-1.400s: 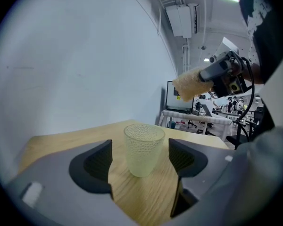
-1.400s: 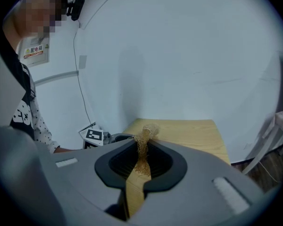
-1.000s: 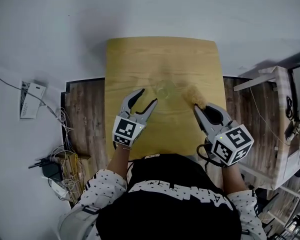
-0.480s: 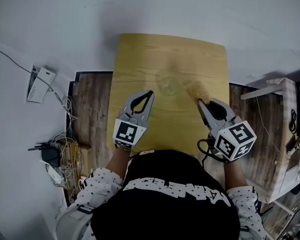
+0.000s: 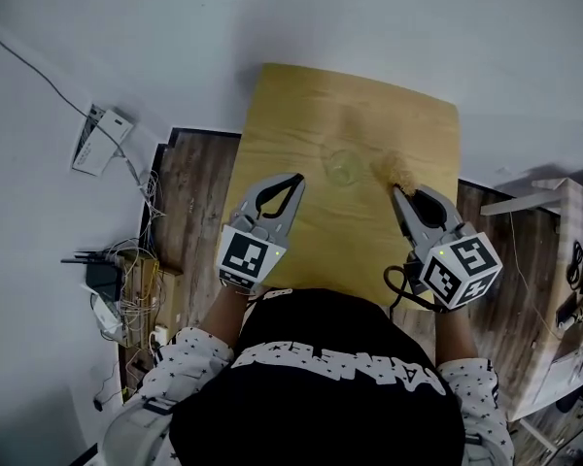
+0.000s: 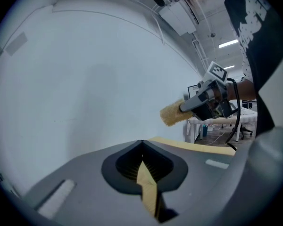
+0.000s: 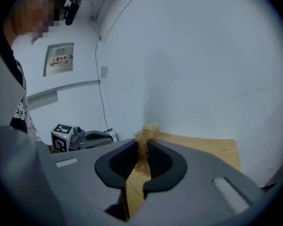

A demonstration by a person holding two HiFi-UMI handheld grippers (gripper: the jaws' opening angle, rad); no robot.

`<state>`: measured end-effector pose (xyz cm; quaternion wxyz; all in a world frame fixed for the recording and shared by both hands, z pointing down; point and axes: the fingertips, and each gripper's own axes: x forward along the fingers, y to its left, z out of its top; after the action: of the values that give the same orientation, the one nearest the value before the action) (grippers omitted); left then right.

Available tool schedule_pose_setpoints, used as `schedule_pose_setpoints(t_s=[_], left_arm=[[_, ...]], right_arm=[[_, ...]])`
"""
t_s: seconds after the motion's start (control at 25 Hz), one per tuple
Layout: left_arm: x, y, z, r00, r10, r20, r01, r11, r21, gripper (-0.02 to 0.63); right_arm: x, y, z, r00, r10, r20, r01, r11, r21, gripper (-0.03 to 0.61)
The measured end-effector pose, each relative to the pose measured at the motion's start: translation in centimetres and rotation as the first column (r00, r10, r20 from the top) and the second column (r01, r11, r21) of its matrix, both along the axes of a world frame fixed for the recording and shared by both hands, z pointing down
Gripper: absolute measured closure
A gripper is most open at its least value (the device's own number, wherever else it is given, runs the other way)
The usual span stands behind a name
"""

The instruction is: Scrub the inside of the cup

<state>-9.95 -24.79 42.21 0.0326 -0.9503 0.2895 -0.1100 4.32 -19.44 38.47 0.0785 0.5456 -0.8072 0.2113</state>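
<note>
left gripper (image 5: 297, 179): we hold it out over the wooden table (image 5: 291, 105), nearly level, jaws pressed together with nothing between them.
right gripper (image 5: 397, 191): our forearm reaches forward, jaws clamped on a straw-coloured scrubber (image 5: 396, 170) that juts past their tips.
cup (image 5: 344, 166): clear glass, standing on the table ahead of both jaw pairs and between them, touching neither.

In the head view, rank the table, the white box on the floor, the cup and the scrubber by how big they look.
Largest: table.
Next: white box, though it lies lower, farther from the camera.
Smallest: cup and scrubber look about alike, so I won't rank them.
</note>
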Motion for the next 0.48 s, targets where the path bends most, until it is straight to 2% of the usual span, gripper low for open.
schedule_pose_setpoints(t_s=[0.12, 0.32, 0.48], left_arm=[[0.0, 0.1, -2.0, 1.000, 0.001, -0.005, -0.001, 1.000, 0.025, 0.612], [-0.1, 0.3, -4.1, 0.999, -0.016, 0.034, 0.013, 0.997, 0.082, 0.612], [-0.1, 0.3, -4.8, 0.999, -0.025, 0.038, 0.022, 0.996, 0.090, 0.612]], right_arm=[[0.2, 0.0, -0.4, 1.000, -0.015, 0.008, 0.015, 1.000, 0.023, 0.523], [0.7, 0.3, -1.2, 0.999, -0.030, 0.023, 0.028, 0.998, 0.059, 0.523], [1.1, 0.1, -1.7, 0.999, -0.035, 0.029, 0.032, 0.996, 0.080, 0.523]])
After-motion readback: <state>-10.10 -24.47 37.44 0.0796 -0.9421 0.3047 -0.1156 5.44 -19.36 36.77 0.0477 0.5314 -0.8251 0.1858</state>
